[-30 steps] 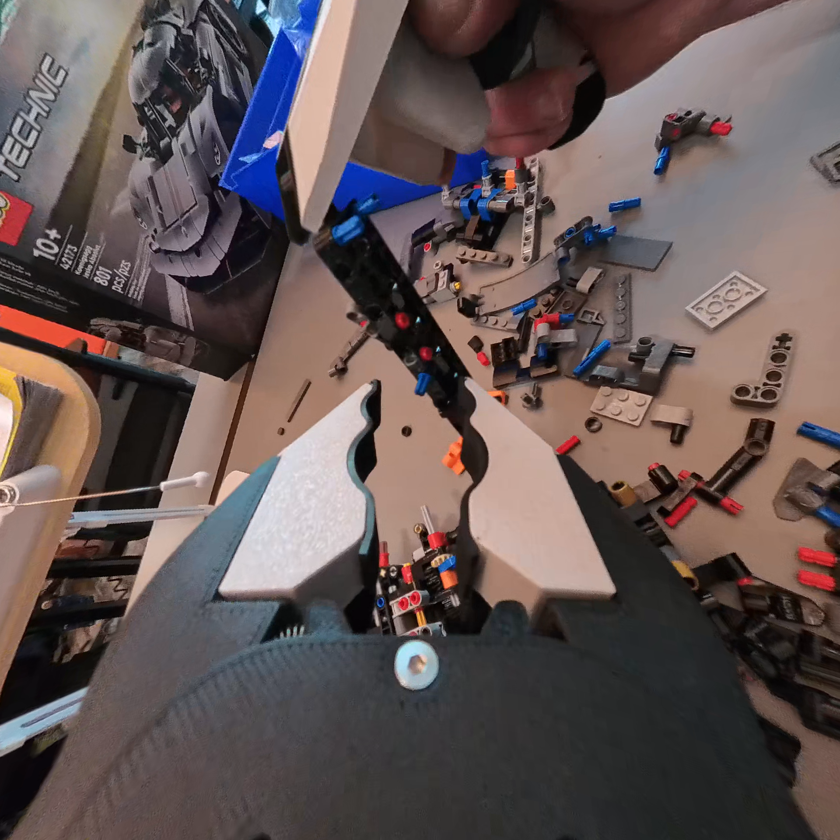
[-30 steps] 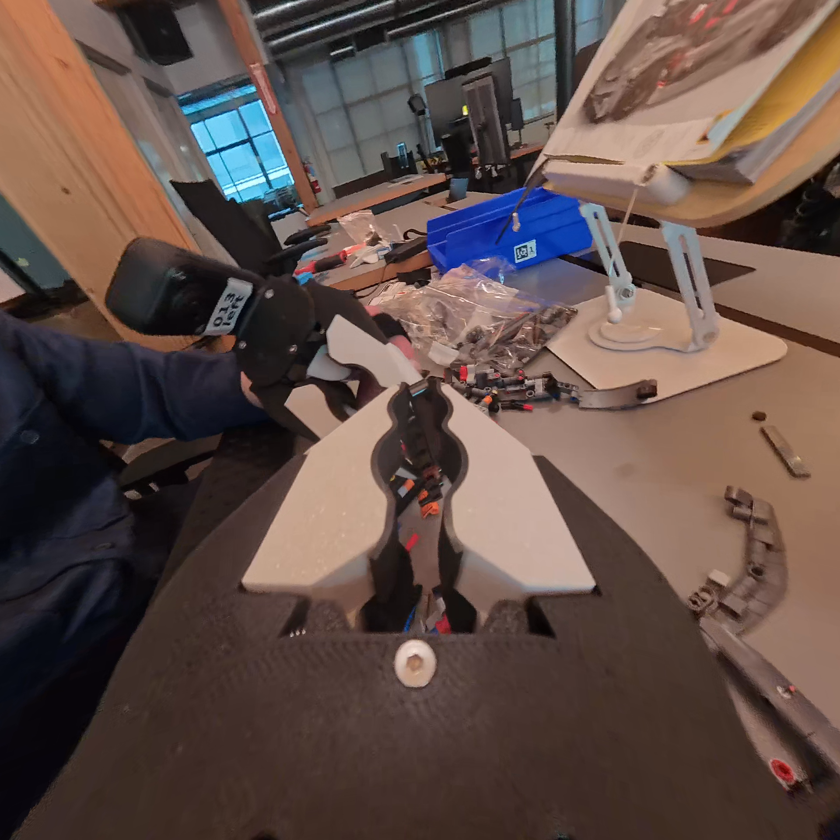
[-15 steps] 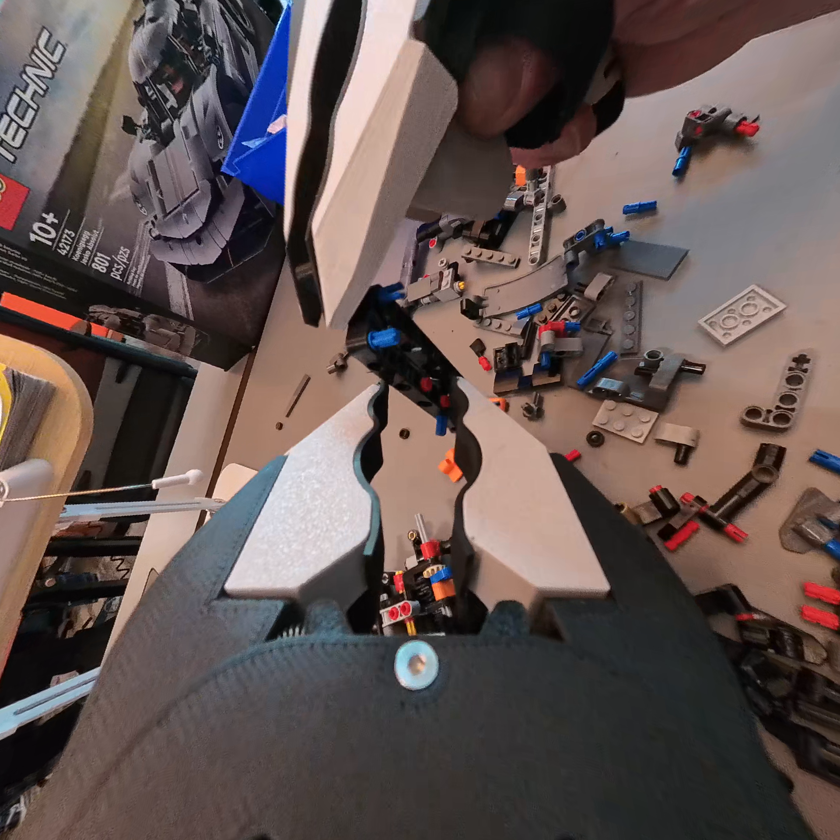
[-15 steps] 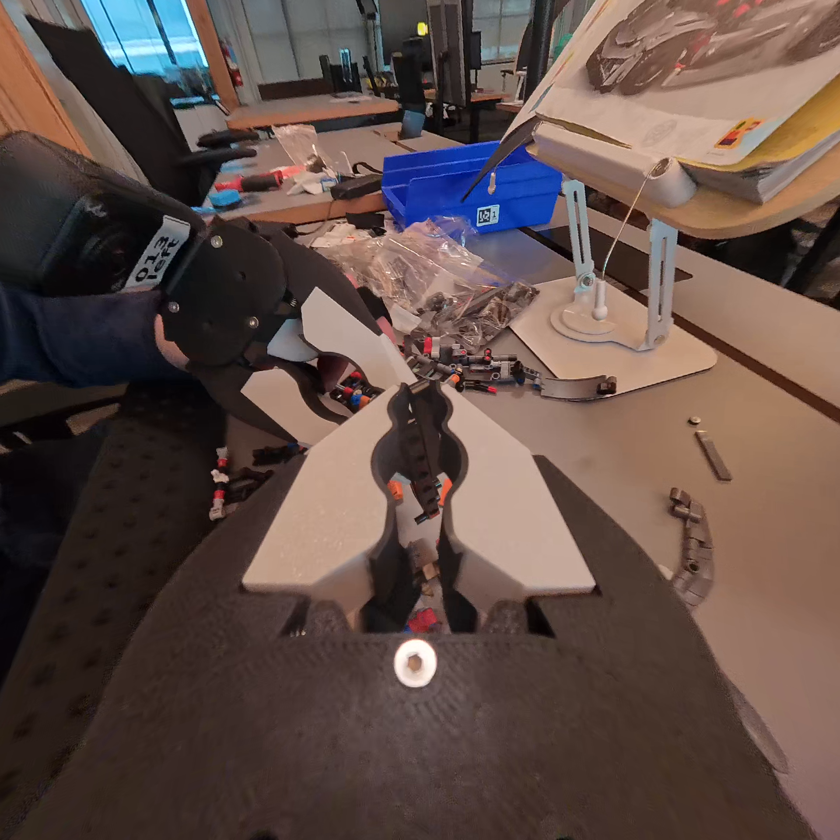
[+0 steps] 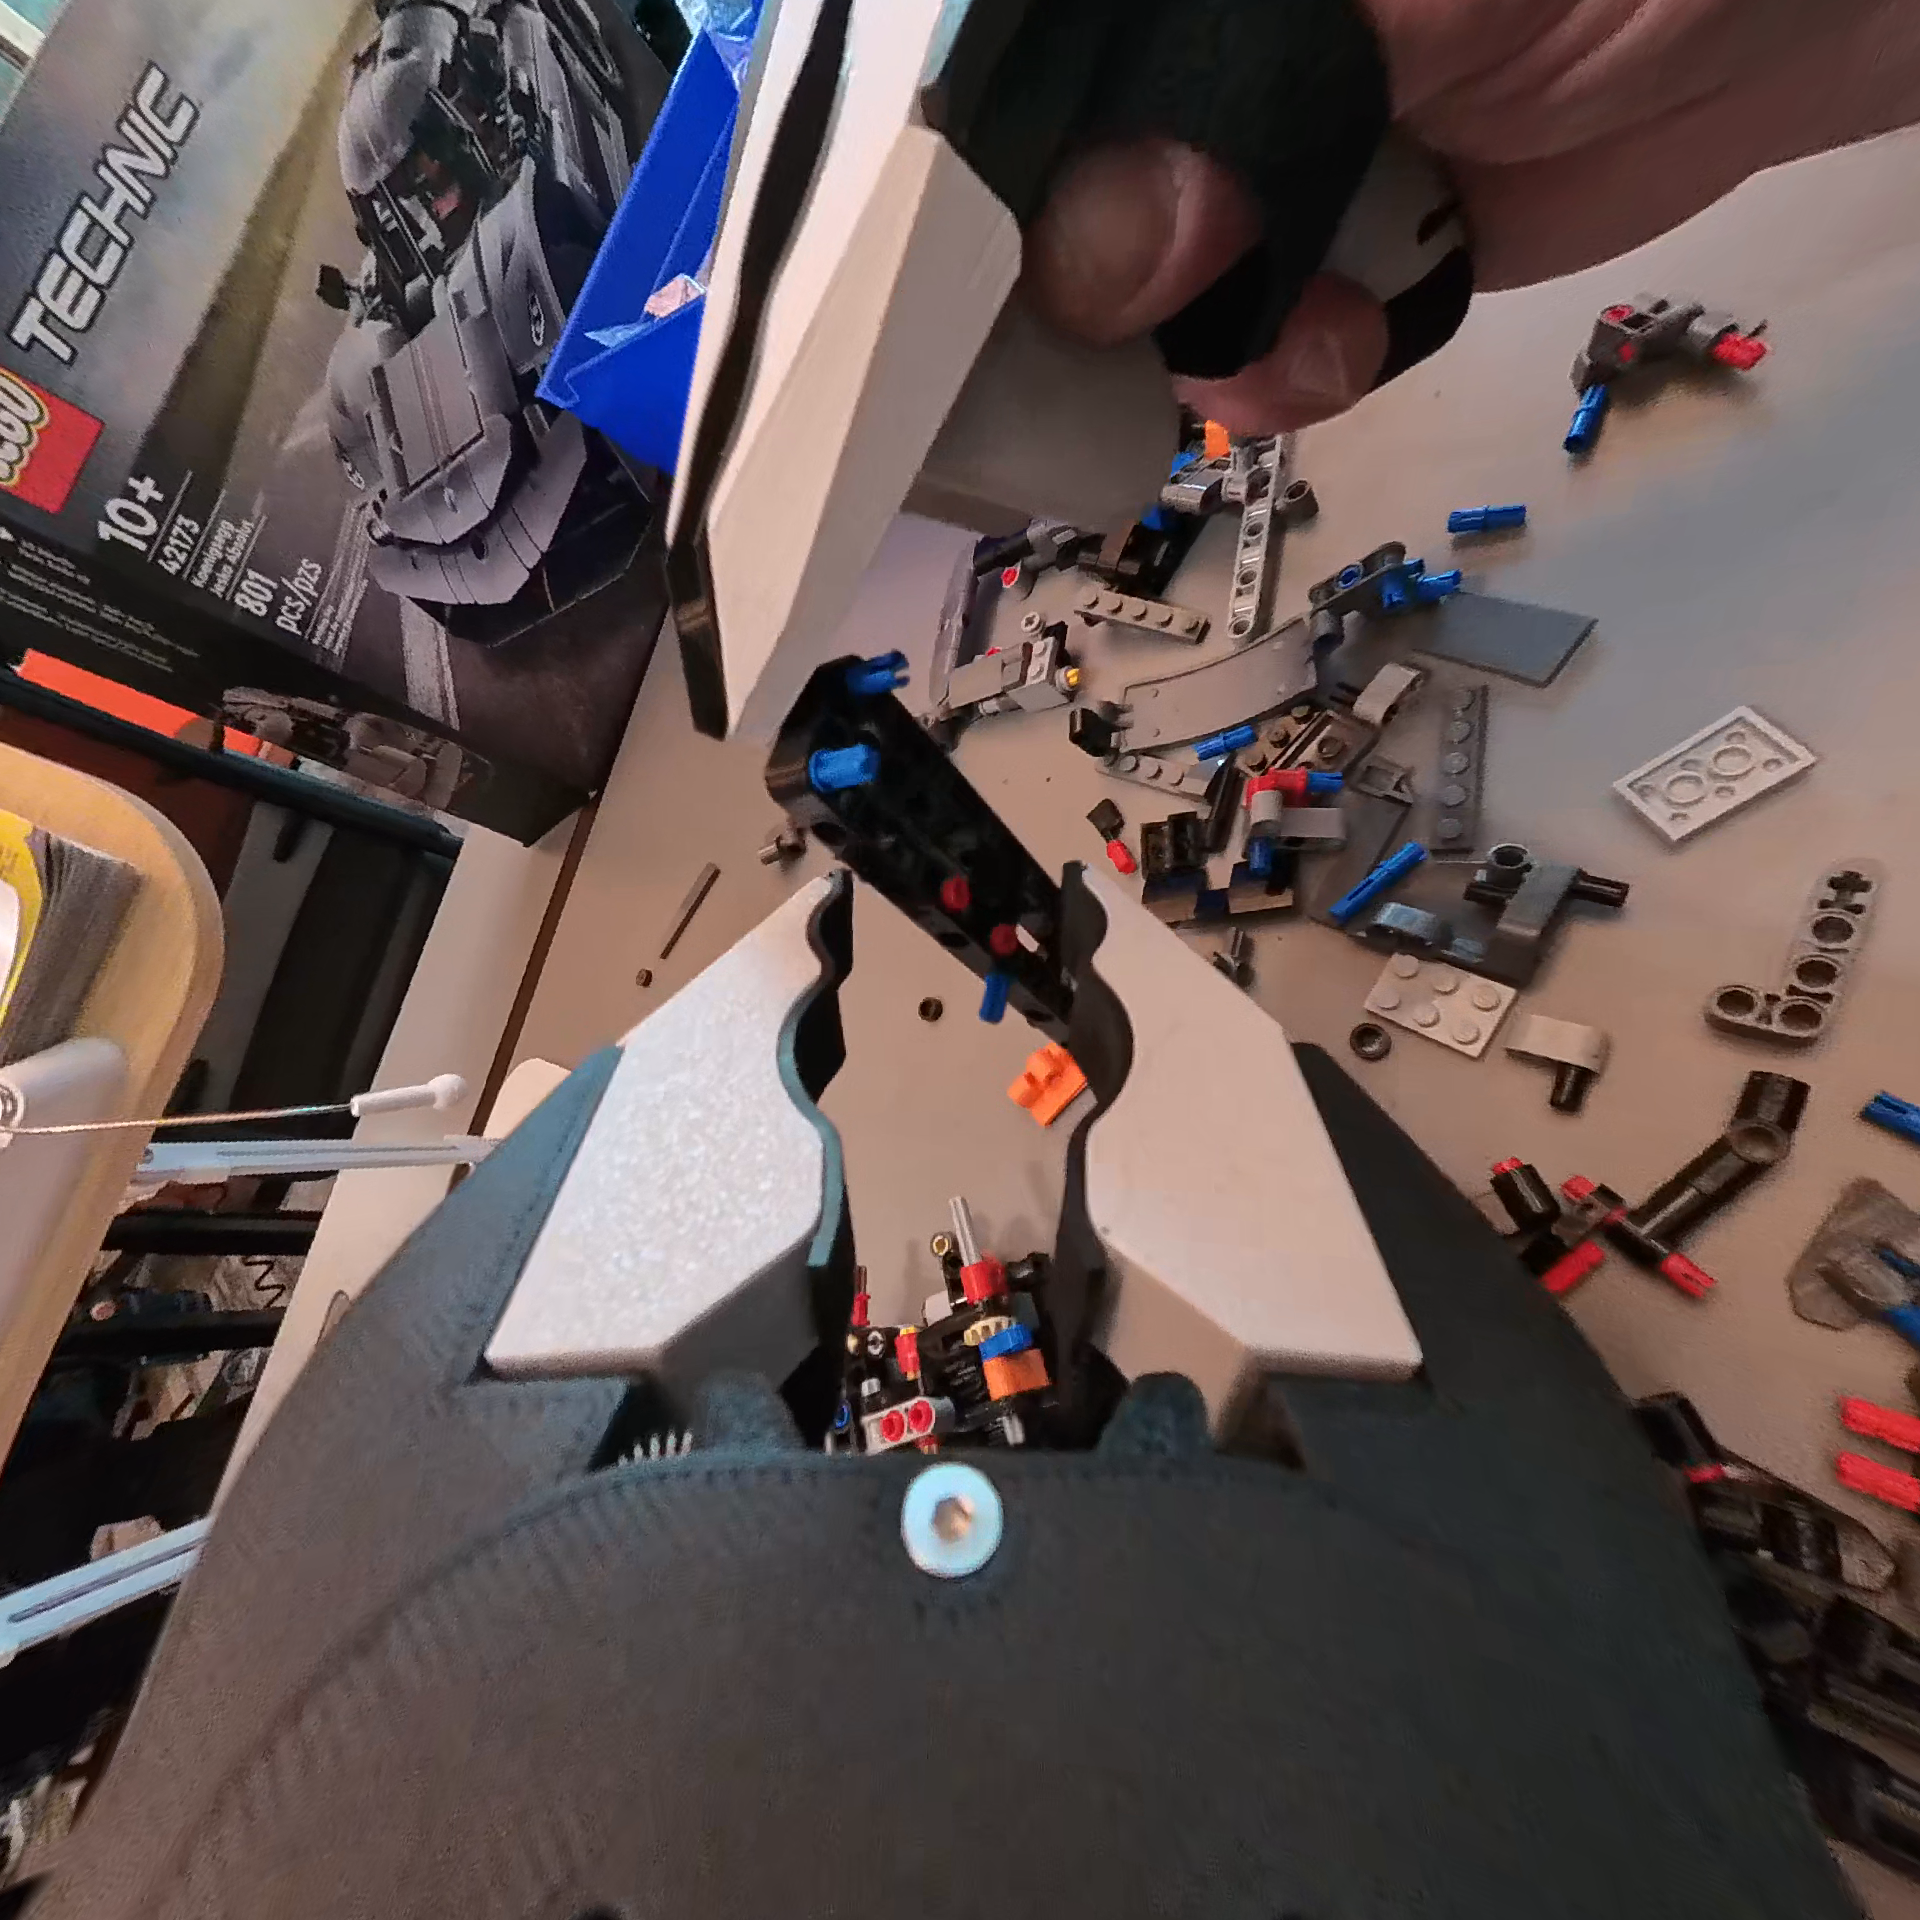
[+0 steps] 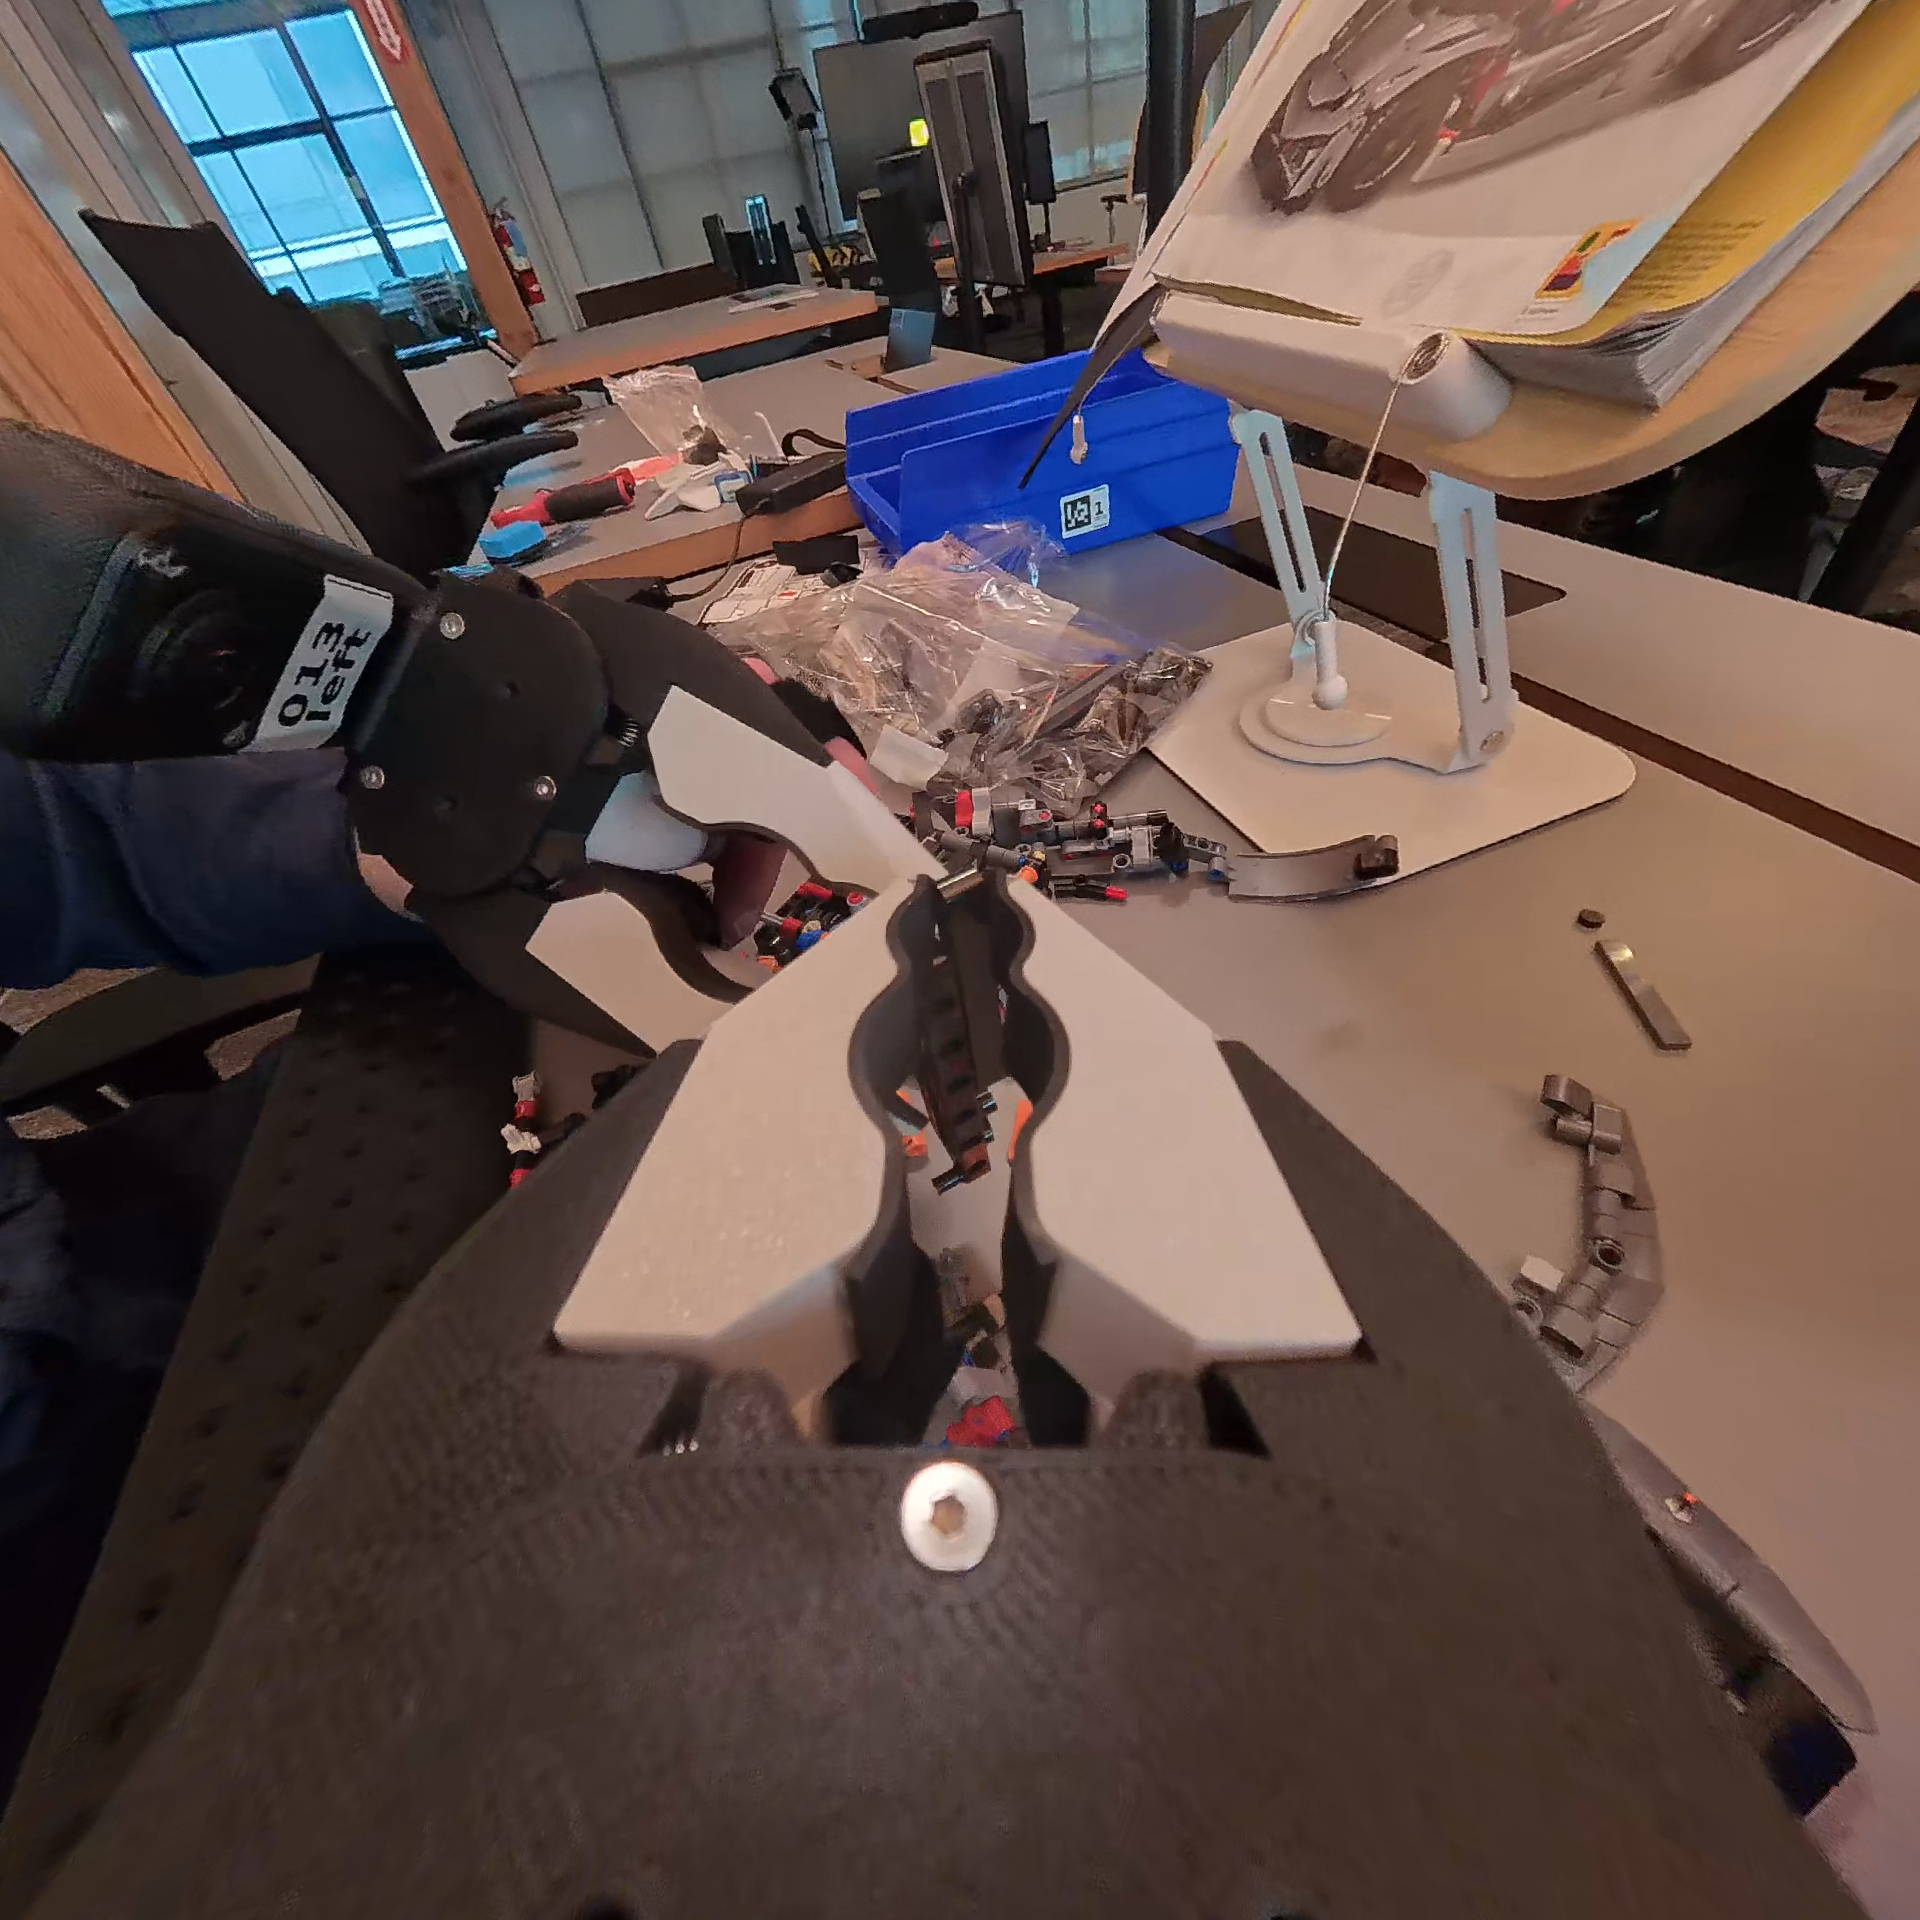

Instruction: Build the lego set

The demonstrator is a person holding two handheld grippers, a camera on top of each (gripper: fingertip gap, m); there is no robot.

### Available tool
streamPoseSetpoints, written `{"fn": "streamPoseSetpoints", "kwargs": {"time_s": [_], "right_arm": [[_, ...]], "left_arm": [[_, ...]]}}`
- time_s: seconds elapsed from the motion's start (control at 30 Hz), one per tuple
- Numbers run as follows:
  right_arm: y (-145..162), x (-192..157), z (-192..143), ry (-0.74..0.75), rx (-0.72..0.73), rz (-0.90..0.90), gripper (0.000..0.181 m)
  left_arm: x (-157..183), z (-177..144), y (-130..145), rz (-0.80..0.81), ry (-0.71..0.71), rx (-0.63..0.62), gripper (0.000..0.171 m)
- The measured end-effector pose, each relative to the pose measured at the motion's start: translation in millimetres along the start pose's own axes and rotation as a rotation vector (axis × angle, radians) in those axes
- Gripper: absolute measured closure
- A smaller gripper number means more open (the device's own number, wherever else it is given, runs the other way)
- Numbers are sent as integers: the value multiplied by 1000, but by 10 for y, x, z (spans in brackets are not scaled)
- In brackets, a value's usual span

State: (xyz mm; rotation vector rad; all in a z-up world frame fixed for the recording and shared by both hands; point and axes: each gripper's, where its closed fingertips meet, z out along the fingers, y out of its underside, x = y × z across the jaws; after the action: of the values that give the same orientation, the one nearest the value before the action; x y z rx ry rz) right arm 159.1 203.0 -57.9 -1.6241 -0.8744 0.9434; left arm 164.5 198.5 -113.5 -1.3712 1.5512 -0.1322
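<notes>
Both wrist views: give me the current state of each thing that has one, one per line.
Left claw: open, its right finger against the black beam.
Right claw: shut on black beam.
Black beam: off the table, tilted, blue and red pins fitted.
Instruction book: open on a raised stand.
Plastic bags: lying crumpled on the table, pieces inside.
Loose pieces: scattered, unassembled.
Set box: lying on its side.

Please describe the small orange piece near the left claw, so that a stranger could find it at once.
Start at the grey table strewn with loose parts, then look between the fingers of the left claw. There lies the orange piece, just below the black beam. It is the only loose orange part there.
</notes>
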Motion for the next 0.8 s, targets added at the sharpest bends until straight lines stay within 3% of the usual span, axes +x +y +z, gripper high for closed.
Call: {"fn": "streamPoseSetpoints", "kwargs": {"time_s": [0.27,0.8], "right_arm": [[25,-40,32,-3,-20,-29,174],[16,-97,0,-88,-3,24,174]], "left_arm": [[-47,11,43,-22,-11,-15,143],[-6,-71,53,-137,170,66,152]]}}
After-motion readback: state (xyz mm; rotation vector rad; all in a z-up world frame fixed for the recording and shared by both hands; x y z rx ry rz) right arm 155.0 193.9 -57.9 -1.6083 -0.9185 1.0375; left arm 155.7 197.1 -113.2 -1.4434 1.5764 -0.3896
